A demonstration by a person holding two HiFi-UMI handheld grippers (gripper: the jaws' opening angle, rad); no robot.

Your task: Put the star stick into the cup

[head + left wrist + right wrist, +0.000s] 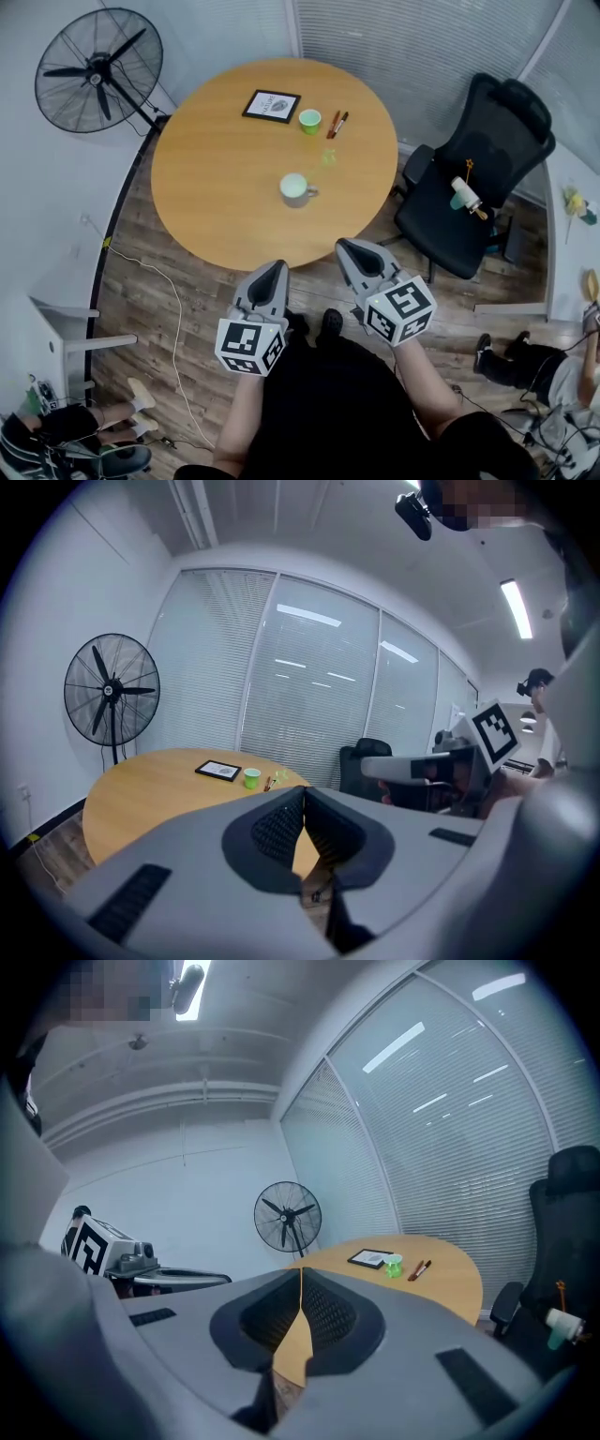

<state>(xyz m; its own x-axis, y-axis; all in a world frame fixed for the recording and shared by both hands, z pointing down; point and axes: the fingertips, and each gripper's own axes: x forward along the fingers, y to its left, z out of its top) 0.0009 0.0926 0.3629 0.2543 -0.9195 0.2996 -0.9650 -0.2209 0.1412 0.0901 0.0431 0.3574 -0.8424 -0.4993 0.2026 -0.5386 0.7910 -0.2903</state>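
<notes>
Cool, even light comes from ceiling strips [517, 608], reflected as streaks on the glass wall [309, 682]; the table [216, 178] shows only faint shadows. Both gripper views bulge and darken at the corners. The head view is sharp.

Office, round table [225, 178], swivel chair [478, 178], blinds [422, 47]

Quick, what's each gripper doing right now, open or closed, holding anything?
Left gripper: closed, jaws together, holding nothing.
Right gripper: closed, jaws together, holding nothing.
</notes>
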